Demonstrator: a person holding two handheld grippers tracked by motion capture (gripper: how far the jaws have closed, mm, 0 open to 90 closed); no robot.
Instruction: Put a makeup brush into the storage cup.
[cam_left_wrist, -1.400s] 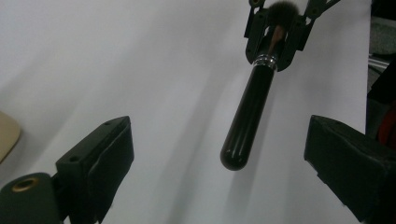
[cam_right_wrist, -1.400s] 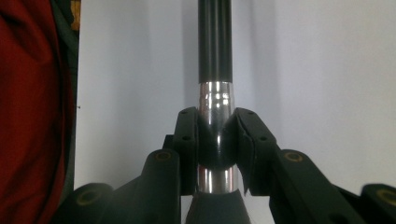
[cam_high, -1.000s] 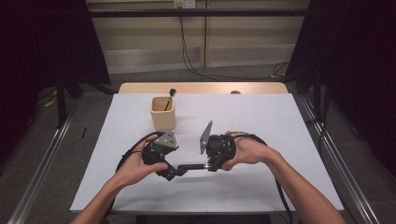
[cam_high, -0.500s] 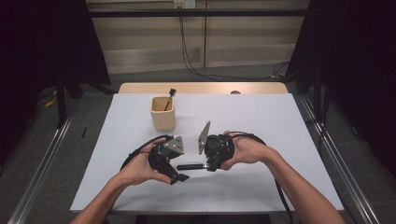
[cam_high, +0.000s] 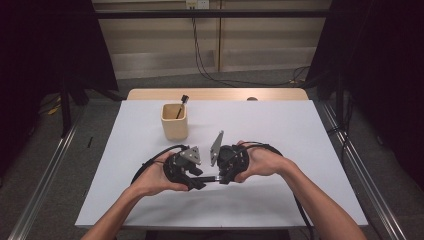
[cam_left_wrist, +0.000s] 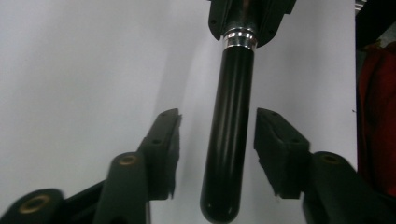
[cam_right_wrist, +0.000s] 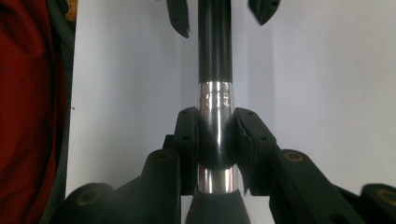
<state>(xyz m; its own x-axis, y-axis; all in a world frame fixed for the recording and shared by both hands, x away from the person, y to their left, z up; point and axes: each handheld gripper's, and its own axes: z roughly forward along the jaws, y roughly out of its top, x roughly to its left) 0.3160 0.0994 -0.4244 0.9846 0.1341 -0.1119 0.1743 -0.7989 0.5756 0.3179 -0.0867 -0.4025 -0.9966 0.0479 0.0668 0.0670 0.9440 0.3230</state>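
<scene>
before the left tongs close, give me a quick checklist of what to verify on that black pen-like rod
1. Right tongs clamped on the rod's silver band: ok.
2. Black rod lies between the left tongs, which have just been closing: ok.
3. Left pads touching the rod: not ok, gaps show on both sides.
4. Rod centred in the left tongs: ok, roughly.
5. Rod lifted off the white table: cannot tell.
6. Beige cup out of the way: ok, it stands farther back.
</scene>
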